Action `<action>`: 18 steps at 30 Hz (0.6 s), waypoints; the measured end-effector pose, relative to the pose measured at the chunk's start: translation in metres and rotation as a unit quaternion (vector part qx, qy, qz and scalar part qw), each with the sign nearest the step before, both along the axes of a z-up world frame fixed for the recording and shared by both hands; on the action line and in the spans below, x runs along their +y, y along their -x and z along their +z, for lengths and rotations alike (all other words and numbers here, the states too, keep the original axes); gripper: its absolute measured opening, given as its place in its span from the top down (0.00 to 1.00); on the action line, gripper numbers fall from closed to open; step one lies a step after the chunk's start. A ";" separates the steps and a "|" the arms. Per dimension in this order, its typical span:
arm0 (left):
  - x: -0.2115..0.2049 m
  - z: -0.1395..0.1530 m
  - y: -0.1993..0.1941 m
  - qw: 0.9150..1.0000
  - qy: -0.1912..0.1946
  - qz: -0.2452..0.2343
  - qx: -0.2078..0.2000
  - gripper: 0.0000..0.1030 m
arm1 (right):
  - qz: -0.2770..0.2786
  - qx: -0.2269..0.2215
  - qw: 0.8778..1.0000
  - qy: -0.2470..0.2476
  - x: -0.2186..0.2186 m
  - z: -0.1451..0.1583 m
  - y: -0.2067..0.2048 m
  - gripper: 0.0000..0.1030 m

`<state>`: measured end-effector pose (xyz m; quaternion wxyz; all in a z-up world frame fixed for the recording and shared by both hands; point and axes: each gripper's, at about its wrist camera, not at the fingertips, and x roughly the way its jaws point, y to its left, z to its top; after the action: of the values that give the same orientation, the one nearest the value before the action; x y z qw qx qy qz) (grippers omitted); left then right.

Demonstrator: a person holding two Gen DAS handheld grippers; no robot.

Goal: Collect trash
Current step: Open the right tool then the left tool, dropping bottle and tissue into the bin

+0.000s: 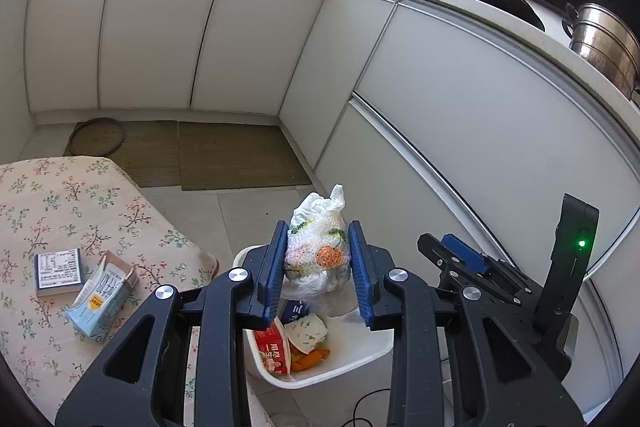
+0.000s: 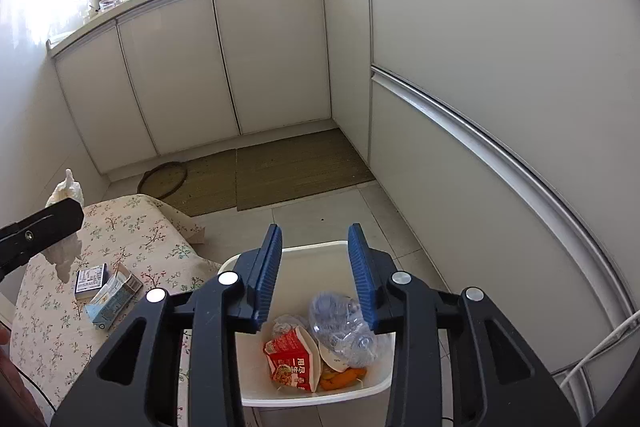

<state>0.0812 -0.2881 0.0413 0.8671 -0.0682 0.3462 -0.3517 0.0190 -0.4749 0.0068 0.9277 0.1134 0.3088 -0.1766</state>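
Left gripper (image 1: 318, 269) is clamped on a wadded plastic bag (image 1: 318, 251) right above the white bin (image 2: 320, 397); right gripper (image 2: 314, 275) hangs open over it, empty. Flowery tablecloth (image 1: 60, 211) beside the bin, white kitchen cabinets (image 1: 160, 35) behind.

Bin mouth: the white bin (image 2: 308, 397) is left open at the top, reachable from above between the cloth-covered table (image 1: 60, 195) and the white cabinet fronts (image 2: 480, 75).
Bin contents: the floor of the bin is taken up by a red carton (image 2: 289, 363), a crushed clear bottle (image 2: 340, 331) and orange scraps (image 2: 344, 377).
Above the bin: the space is occupied by the left gripper (image 1: 318, 269) with a wrapped plastic bundle (image 1: 318, 251) between its pads, and by the right gripper (image 2: 314, 273), its jaws parted with nothing between them.
Table side: a blue milk carton (image 1: 100, 299) and a small box (image 1: 58, 271) are seen near the table edge.
Floor beyond: bare tiles (image 2: 320, 219) are seen up to the woven mats (image 2: 296, 167).
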 end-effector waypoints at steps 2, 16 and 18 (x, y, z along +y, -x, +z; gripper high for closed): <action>-0.011 -0.003 0.003 1.000 -0.004 -0.008 -0.004 0.72 | -0.013 -0.001 1.000 0.005 -0.008 -0.001 0.006 0.49; -0.088 -0.043 0.001 0.998 -0.038 -0.049 0.020 0.65 | -0.164 0.018 0.986 0.040 -0.065 -0.010 0.046 0.26; -0.094 -0.046 0.000 0.998 -0.050 -0.046 0.018 0.35 | -0.182 0.018 0.982 0.047 -0.069 -0.010 0.049 0.19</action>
<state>0.0807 -0.3821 -0.0045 0.8460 -0.0151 0.3820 -0.3717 -0.0299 -0.5441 -0.0036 0.8789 0.1203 0.2909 -0.3585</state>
